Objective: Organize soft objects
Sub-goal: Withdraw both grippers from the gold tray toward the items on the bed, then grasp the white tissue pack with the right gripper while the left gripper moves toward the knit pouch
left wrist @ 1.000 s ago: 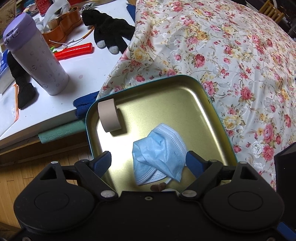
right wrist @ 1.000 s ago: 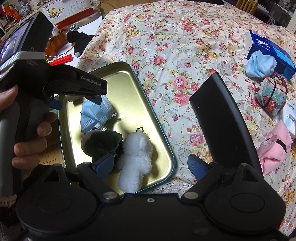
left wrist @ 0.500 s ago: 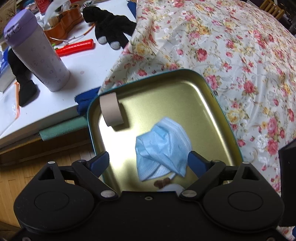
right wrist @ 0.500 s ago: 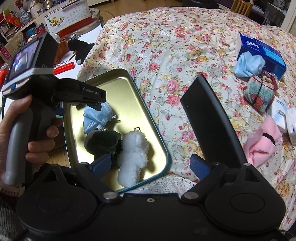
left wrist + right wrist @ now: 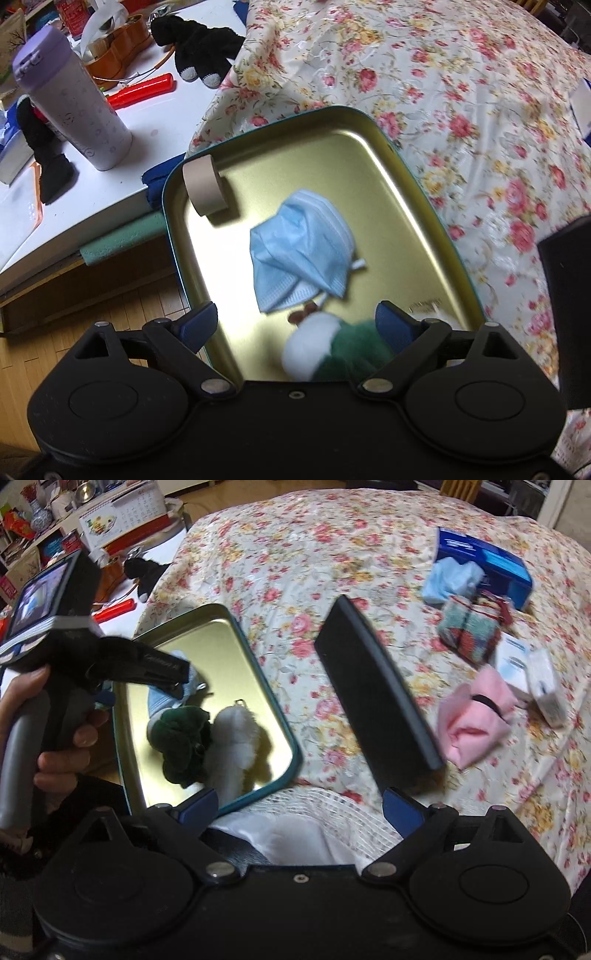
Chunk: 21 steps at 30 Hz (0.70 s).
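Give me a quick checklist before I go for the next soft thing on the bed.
1. Right hand-held gripper empty, jaws opening: ok.
2. Left hand-held gripper empty, open: ok.
3. Blue mask, green plush and white plush inside tin tray: ok.
4. Pink cloth unobstructed: ok.
5. Black lid clear of reach path: cannot tell.
6. Tray room left: ok.

A purple-lidded tumbler point(image 5: 74, 101) stands on the white counter point(image 5: 110, 177), near a red tool point(image 5: 142, 90) and black gloves point(image 5: 201, 50). A tape roll point(image 5: 203, 184) leans in a tin's corner. A calendar point(image 5: 123, 522) stands far off.
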Each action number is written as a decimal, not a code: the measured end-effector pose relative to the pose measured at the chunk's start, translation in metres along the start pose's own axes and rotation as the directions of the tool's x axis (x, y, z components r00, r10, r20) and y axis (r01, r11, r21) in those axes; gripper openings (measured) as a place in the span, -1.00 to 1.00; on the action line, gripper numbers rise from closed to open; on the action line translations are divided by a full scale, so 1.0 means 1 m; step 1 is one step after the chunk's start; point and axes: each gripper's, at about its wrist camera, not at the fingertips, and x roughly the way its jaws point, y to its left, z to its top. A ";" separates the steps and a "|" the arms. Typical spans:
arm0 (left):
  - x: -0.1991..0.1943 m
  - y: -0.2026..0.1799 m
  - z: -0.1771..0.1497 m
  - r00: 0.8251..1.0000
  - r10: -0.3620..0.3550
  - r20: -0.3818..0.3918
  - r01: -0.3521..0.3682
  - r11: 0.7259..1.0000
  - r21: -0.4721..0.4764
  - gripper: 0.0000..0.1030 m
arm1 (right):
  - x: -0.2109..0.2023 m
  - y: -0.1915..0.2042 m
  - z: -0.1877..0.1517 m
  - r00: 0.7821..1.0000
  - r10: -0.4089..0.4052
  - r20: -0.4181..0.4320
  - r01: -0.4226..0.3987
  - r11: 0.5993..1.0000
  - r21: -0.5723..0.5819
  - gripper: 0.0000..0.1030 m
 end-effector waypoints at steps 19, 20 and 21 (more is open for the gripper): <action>-0.077 -0.080 -0.053 0.995 -0.060 0.079 0.047 0.986 0.159 0.74 | -0.045 -0.105 -0.027 0.986 -0.114 0.119 0.085 0.971 0.223 0.94; -0.080 -0.084 -0.056 0.995 -0.069 0.078 0.055 0.984 0.169 0.74 | -0.046 -0.111 -0.027 0.985 -0.119 0.124 0.087 0.968 0.236 0.94; -0.083 -0.089 -0.059 0.994 -0.076 0.079 0.061 0.982 0.180 0.74 | -0.048 -0.116 -0.028 0.984 -0.126 0.128 0.091 0.965 0.248 0.94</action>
